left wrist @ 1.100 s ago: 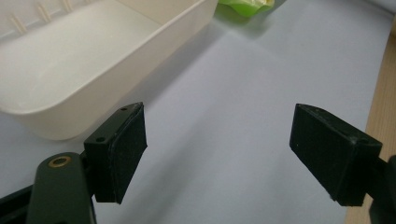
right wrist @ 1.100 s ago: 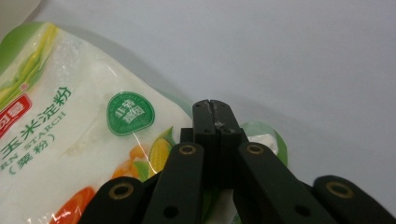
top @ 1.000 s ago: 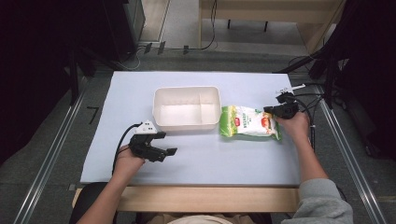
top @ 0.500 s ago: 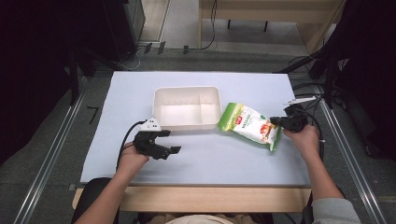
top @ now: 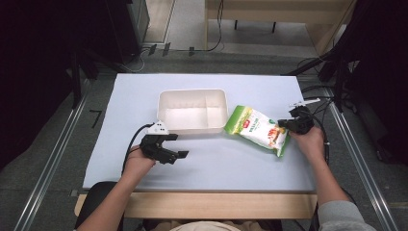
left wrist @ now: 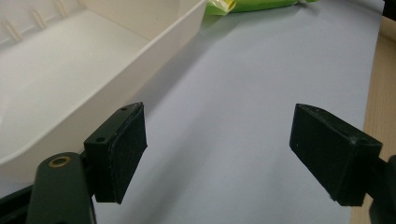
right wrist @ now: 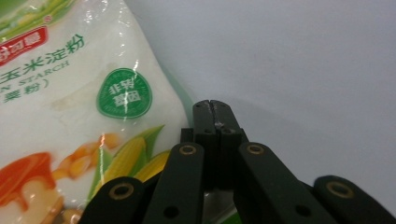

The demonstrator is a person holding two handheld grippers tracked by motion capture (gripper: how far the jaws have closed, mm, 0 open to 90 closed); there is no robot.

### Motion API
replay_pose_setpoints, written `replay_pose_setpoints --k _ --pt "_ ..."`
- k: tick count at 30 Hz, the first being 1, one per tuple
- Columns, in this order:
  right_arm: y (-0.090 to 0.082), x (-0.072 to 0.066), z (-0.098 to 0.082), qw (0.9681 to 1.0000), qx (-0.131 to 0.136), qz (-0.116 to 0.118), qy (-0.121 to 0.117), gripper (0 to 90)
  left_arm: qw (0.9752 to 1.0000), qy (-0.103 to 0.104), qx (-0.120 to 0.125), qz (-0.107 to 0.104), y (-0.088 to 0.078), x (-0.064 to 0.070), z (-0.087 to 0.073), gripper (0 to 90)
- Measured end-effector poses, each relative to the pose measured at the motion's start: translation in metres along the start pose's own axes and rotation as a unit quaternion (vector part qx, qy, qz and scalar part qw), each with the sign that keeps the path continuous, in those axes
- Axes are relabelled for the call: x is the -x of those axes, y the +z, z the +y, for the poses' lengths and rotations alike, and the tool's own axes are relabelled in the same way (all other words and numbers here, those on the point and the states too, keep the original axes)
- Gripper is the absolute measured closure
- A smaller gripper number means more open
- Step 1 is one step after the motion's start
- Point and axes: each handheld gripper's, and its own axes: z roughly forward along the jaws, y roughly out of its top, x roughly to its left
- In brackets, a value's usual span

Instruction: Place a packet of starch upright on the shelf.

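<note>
A green and white bag of corn starch (top: 257,130) lies tilted on the pale sheet, just right of the white bin (top: 192,111). My right gripper (top: 288,124) is at the bag's right end with its jaws shut. In the right gripper view its closed tips (right wrist: 215,108) sit right against the edge of the bag (right wrist: 84,107); I cannot tell whether any film is pinched. My left gripper (top: 180,145) is open over the sheet in front of the bin's left half, holding nothing. Its two pads (left wrist: 122,149) stand wide apart beside the bin wall (left wrist: 154,42).
The bin is empty and has a low divider inside. The pale sheet (top: 240,168) covers the table, with a wooden edge (top: 216,204) along the front. Cables trail off the right side past a metal rail (top: 356,159).
My right hand has moved toward the front of the table. The bag has swung with it, from lying level to slanting with its right end nearer the front. The left gripper has stayed put.
</note>
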Motion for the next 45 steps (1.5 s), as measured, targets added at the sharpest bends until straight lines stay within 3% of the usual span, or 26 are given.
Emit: replay_pose_setpoints --k 3,12,20,22,26,28,33,34,36,37,43,45 --pt "-0.007 -0.004 -0.003 0.9999 0.004 0.012 0.000 90.0 1.0000 -0.003 0.000 0.001 -0.001 0.000 0.000 19.5" --pt "-0.019 -0.019 -0.012 0.9999 -0.001 0.011 -0.011 90.0 1.0000 0.000 0.001 0.001 -0.001 0.001 0.001 19.5" --pt "-0.032 -0.030 -0.021 0.9994 0.016 0.019 -0.024 90.0 1.0000 -0.001 0.003 0.002 -0.001 0.000 0.001 19.5" --pt "-0.031 -0.030 -0.016 0.9995 0.011 0.012 -0.028 90.0 1.0000 0.001 0.001 0.001 -0.001 0.000 0.001 19.5" --pt "-0.030 -0.031 -0.007 0.9990 0.025 0.019 -0.032 90.0 1.0000 0.000 0.002 0.001 -0.001 0.000 0.001 19.5" --pt "-0.029 -0.031 0.006 0.9981 0.046 0.030 -0.028 83.9 1.0000 0.000 0.001 0.002 0.000 0.000 0.001 19.5" --pt "-0.020 -0.031 0.024 0.9969 0.054 0.052 -0.022 74.3 1.0000 0.001 -0.001 0.004 0.000 0.000 0.000 19.5" --pt "-0.011 -0.032 0.033 0.9965 0.049 0.065 -0.017 66.3 0.9999 0.006 -0.006 0.008 0.000 0.001 0.000 19.5" --pt "-0.007 -0.033 0.037 0.9963 0.047 0.070 -0.018 62.9 0.9999 0.006 -0.007 0.008 0.000 0.001 0.000 19.5" --pt "0.003 -0.034 0.043 0.9960 0.038 0.078 -0.020 54.7 0.9999 0.007 -0.005 0.009 0.000 0.001 0.000 19.5" --pt "0.023 -0.033 0.054 0.9966 0.016 0.080 -0.015 44.5 0.9999 0.004 -0.002 0.009 -0.001 0.001 -0.001 19.5" --pt "0.034 -0.033 0.057 0.9963 0.000 0.083 -0.023 41.8 0.9999 0.005 -0.004 0.010 -0.001 0.001 -0.001 19.5"
